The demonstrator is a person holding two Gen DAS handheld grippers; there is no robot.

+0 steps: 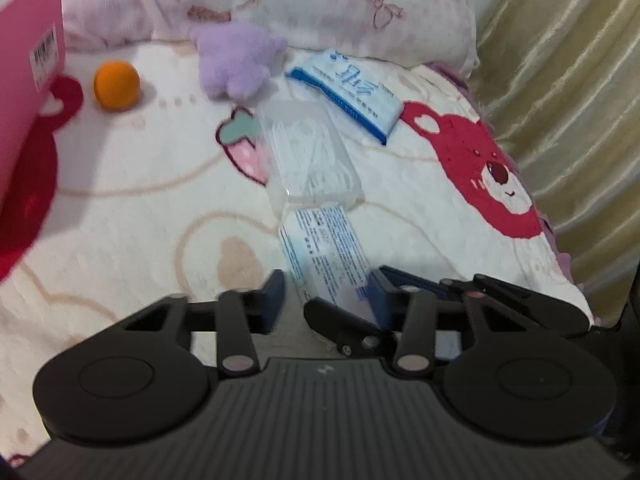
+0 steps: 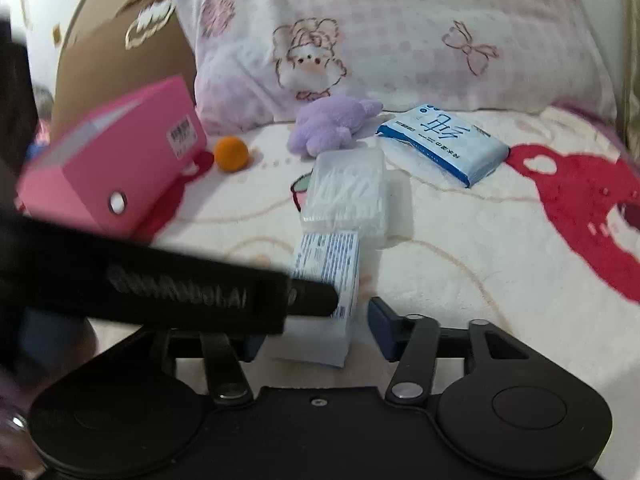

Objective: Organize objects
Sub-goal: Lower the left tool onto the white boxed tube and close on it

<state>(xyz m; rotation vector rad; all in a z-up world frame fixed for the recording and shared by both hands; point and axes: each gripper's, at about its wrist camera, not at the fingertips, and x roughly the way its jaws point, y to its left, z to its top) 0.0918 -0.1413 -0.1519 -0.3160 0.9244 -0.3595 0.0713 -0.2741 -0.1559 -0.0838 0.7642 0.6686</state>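
In the left wrist view, the left gripper (image 1: 326,296) is seen with jaws apart around the near end of a small printed packet (image 1: 324,256) lying on the blanket (image 1: 120,208), apparently not yet clamped. In the right wrist view, the right gripper (image 2: 316,336) is likewise spread about that packet (image 2: 326,280), probably to steady it, with the cotton swab box (image 2: 346,196) just beyond.

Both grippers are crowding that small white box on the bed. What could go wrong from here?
1. The left gripper and right gripper both straddle the small white box, jaws open; they may collide or knock it askew.
2. The clear plastic case appears to touch the box's far end, so a push could shove it.
3. The orange ball lies loose on the soft blanket and may roll if the bed is jostled.
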